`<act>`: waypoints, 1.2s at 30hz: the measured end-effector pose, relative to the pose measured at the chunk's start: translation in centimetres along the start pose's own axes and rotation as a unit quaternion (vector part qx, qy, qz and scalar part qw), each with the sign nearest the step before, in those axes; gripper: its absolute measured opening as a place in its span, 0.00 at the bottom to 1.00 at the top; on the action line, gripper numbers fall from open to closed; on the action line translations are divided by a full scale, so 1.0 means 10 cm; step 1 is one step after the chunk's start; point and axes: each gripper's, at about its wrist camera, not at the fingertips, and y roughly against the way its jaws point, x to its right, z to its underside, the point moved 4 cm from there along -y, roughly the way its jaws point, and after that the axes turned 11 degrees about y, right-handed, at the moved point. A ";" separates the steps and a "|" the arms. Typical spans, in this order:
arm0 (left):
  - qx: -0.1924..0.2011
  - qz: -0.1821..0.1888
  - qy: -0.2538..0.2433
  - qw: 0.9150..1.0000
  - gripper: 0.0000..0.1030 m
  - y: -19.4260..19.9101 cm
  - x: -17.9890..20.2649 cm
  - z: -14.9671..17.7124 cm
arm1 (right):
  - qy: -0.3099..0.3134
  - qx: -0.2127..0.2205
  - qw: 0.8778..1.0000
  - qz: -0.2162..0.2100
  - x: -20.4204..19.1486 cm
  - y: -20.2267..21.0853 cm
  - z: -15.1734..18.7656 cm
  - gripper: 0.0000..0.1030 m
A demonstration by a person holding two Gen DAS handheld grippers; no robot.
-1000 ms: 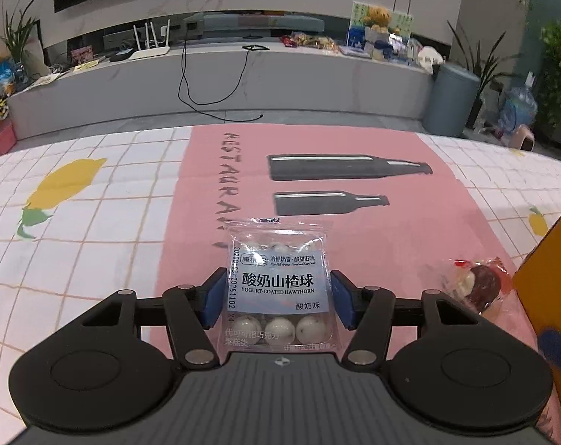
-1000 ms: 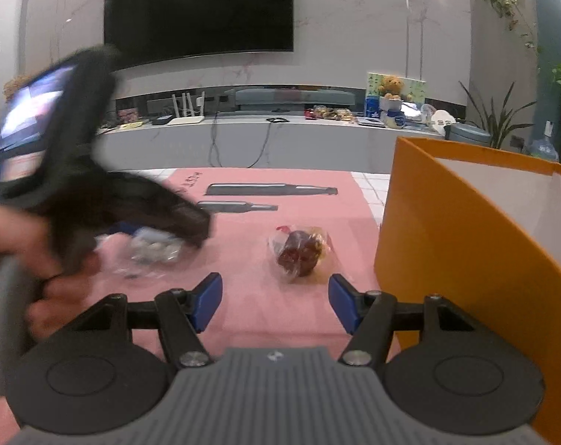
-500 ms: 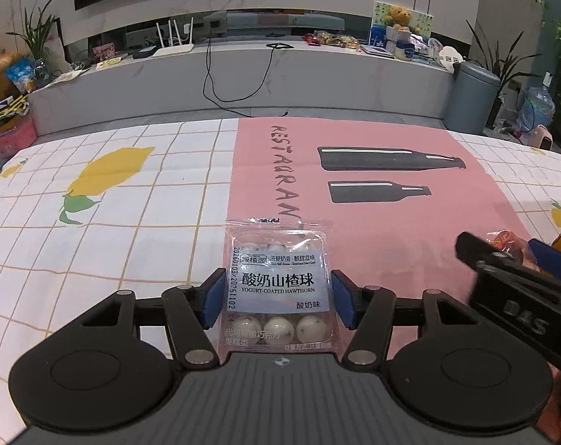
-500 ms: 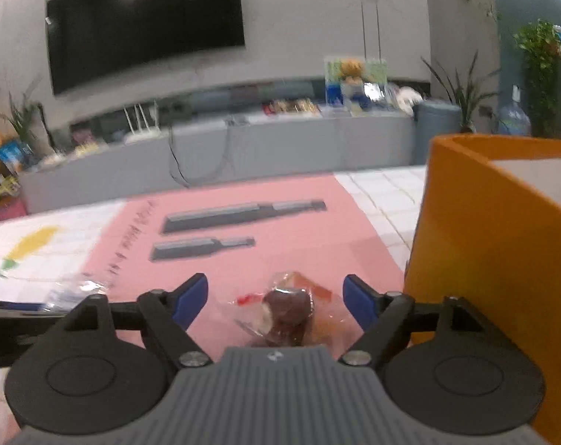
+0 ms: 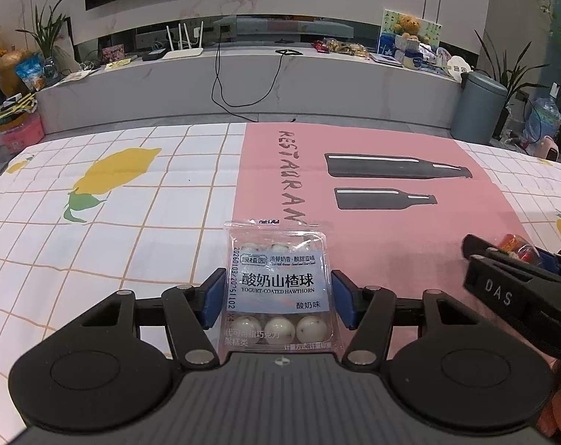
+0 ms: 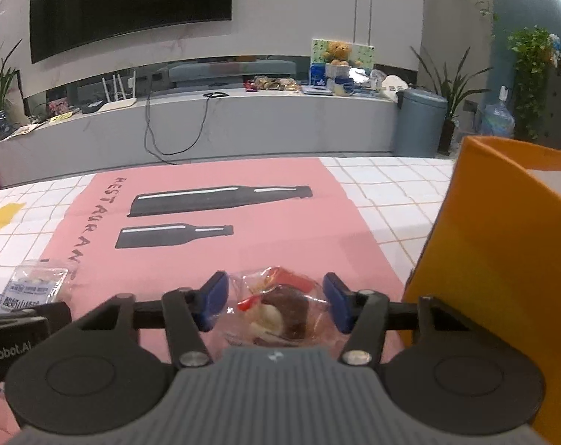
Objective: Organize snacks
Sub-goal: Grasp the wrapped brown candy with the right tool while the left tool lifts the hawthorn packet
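A clear pack of yogurt-coated hawthorn balls point(image 5: 278, 285) with a white label lies on the tablecloth between the blue pads of my left gripper point(image 5: 278, 302); the pads sit at the pack's sides, jaws open. It also shows in the right wrist view point(image 6: 32, 289). A clear wrapped snack with a dark brown and white piece point(image 6: 280, 309) lies between the pads of my right gripper point(image 6: 276, 302), which is open around it. The right gripper shows in the left wrist view point(image 5: 517, 293) with the snack's red wrapper point(image 5: 515, 246) at its tip.
An orange box point(image 6: 503, 259) with an open top stands on the table just right of my right gripper. The tablecloth point(image 5: 132, 204) has a pink panel with bottle prints and white checks with lemons. A grey TV bench point(image 5: 243, 81) lies beyond the table's far edge.
My right gripper has moved forward and down so the wrapped snack now lies between its pads. My left gripper has drifted left with the hawthorn pack still between its pads.
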 end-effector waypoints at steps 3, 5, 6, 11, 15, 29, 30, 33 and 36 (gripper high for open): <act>0.012 -0.007 0.034 0.999 0.64 0.02 -0.08 0.00 | 0.014 -0.003 1.000 0.011 -0.03 0.01 0.00 0.45; 0.015 0.001 0.048 0.999 0.64 0.05 -0.13 0.00 | 0.023 0.001 1.000 0.015 -0.06 0.04 0.01 0.44; 0.014 0.002 0.051 0.999 0.64 0.06 -0.14 0.00 | 0.025 0.005 1.000 0.017 -0.07 0.07 0.01 0.44; 0.017 -0.004 0.061 0.998 0.63 0.12 -0.20 0.03 | 0.038 0.026 0.998 0.033 -0.15 0.24 0.00 0.42; 0.027 -0.017 0.063 0.997 0.63 0.19 -0.30 0.02 | 0.065 0.041 0.997 0.021 -0.24 0.39 -0.06 0.42; 0.024 -0.027 0.105 0.994 0.63 0.52 -0.62 0.09 | 0.130 0.087 0.988 -0.013 -0.33 1.12 -0.26 0.42; 0.026 -0.029 0.111 0.993 0.63 0.56 -0.65 0.09 | 0.128 0.089 0.988 -0.019 -0.31 1.18 -0.27 0.42; 0.027 -0.023 0.124 0.992 0.63 0.66 -0.70 0.11 | 0.121 0.102 0.987 -0.039 -0.25 1.41 -0.30 0.42; 0.033 -0.021 0.136 0.990 0.63 0.78 -0.73 0.13 | 0.129 0.124 0.982 -0.058 -0.20 1.66 -0.28 0.42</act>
